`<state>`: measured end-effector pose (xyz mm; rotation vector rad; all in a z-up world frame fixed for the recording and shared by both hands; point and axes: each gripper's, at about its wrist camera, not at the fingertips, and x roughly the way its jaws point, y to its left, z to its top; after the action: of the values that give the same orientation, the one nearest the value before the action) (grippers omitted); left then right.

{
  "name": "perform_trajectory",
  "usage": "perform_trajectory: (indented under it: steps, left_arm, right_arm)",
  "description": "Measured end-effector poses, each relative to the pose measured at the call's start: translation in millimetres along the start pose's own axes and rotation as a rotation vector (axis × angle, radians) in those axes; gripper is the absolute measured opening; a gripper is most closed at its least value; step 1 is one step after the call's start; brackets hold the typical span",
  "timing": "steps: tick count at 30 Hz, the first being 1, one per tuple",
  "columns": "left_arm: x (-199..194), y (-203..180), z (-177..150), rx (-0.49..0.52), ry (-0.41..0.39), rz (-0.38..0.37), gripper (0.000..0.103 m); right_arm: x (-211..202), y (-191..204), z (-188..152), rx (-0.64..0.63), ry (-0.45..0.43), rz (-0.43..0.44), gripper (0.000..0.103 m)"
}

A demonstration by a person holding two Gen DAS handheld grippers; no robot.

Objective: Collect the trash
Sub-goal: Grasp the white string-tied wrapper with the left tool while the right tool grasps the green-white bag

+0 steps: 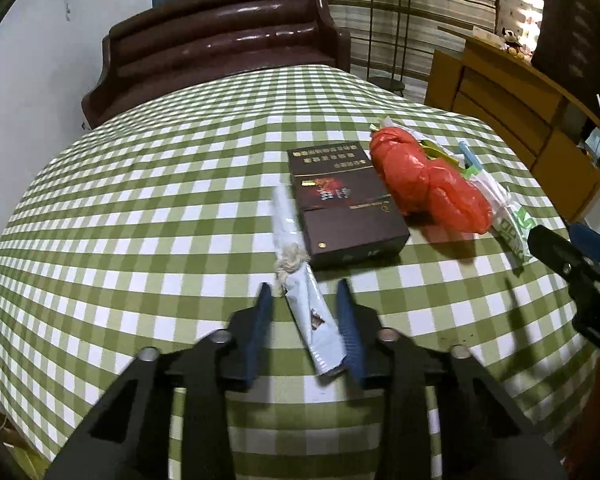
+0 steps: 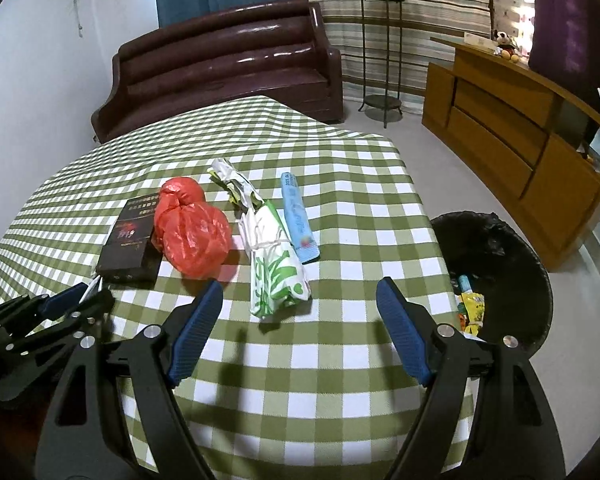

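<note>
Checked tablecloth: one box (dark); two bags.

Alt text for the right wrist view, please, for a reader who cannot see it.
The open right claw hovers over a green-checked table, pointing at a green-and-white bag, with a red plastic bag, a dark box and a blue wrapper around it. A black-lined trash bin stands right of the table.

Both tools share one build: the left gripper and right gripper have matte black angular linkage arms with triangular cut-outs. Round silver pivot screws sit at the joints. The ribbed, tapered fingers are dark blue.
</note>
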<state>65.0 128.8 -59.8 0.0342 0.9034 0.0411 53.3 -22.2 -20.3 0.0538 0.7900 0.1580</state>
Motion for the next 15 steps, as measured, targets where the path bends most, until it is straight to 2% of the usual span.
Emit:
perform_trajectory:
  steps: [1, 6, 15]
  left_arm:
    - [0, 2, 0, 0.003, -0.003, 0.002, 0.021]
    - [-2, 14, -4, -0.01, -0.012, -0.017, 0.019]
    - [-7, 28, -7, -0.047, -0.013, -0.048, 0.018]
  right_arm:
    - [1, 0, 1, -0.001, 0.002, 0.0, 0.077]
    - [10, 4, 8, -0.009, 0.014, -0.012, 0.074]
    - [24, 11, 15, -0.028, 0.05, -0.024, 0.049]
